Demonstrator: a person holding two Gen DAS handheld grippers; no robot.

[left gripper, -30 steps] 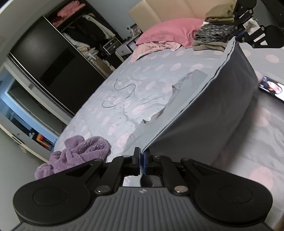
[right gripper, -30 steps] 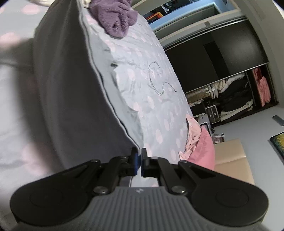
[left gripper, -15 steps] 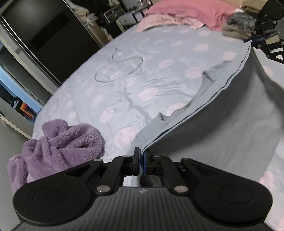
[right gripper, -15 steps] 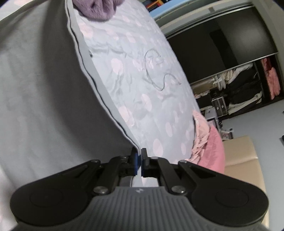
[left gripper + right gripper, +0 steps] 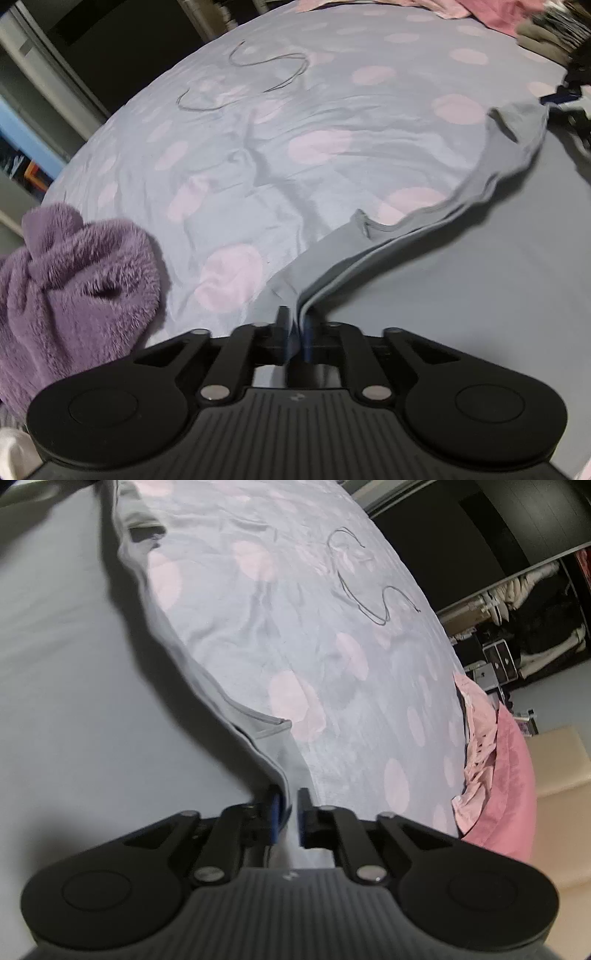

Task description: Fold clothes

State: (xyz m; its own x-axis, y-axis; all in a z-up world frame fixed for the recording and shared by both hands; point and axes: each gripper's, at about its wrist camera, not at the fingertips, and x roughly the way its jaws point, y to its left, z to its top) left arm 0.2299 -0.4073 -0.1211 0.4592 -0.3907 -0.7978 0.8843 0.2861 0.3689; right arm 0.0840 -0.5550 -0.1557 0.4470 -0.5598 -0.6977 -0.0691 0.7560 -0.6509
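Observation:
A grey garment (image 5: 461, 277) lies slack on the dotted bed sheet (image 5: 295, 110), its doubled edge running in a wavy line between my two grippers. My left gripper (image 5: 294, 332) has its jaws parted a little, and one corner of that edge still sits between them. In the right wrist view the same grey garment (image 5: 74, 701) fills the left side. My right gripper (image 5: 289, 819) is also slightly open, with the other corner of the edge in the gap. It shows blurred at the far end of the edge in the left wrist view.
A purple fleece bundle (image 5: 74, 280) sits just left of my left gripper. A thin dark cable (image 5: 258, 74) lies on the sheet farther out. A pink pillow (image 5: 509, 775) and a stack of folded clothes (image 5: 546, 37) are at the bed's head. An open wardrobe (image 5: 517, 609) stands beyond.
Both grippers have come down and brought the hanging garment flat onto the bed. Its edge has gone from taut to slack. Both pairs of jaws, tightly shut before, have parted slightly.

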